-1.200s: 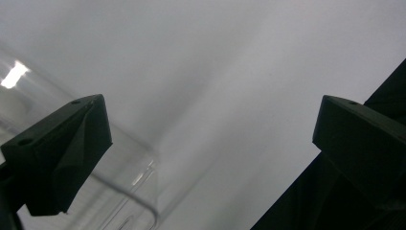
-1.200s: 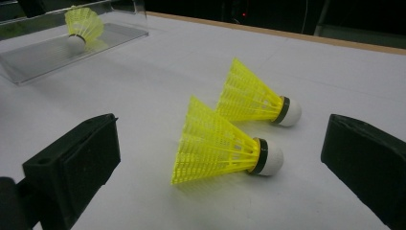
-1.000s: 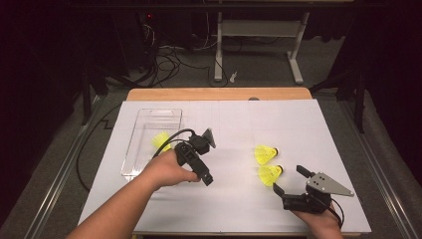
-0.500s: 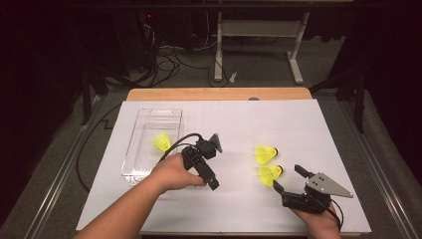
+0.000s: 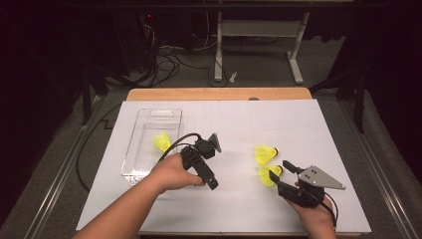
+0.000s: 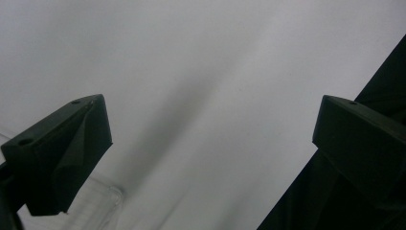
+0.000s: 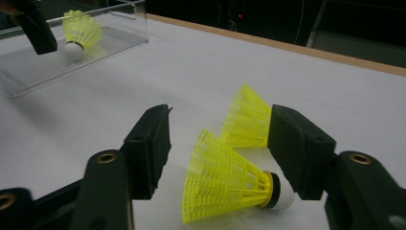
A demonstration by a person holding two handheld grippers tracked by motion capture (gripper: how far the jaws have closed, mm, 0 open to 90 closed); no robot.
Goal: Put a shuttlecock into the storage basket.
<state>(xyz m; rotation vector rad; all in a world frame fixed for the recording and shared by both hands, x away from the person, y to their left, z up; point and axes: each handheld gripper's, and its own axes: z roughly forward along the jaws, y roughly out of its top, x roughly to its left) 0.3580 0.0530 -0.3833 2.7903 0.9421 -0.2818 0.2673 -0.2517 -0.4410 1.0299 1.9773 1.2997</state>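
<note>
Three yellow shuttlecocks are in view. One lies in the clear plastic tray, also seen far off as shuttlecock in the tray. Two lie on the white table at the right: the farther one and the nearer one. My right gripper straddles the nearer one; its jaws have just been closing. The right pad sits by the cork and the left pad stands clear of the skirt. My left gripper hovers open over bare table beside the tray.
The white sheet covers the table, with a wooden edge at the back. Beyond it are a dark floor, cables and a desk frame. A cable trails from the left gripper toward the tray.
The right gripper's jaws have drawn in around the nearer shuttlecock. The left hand has hardly shifted.
</note>
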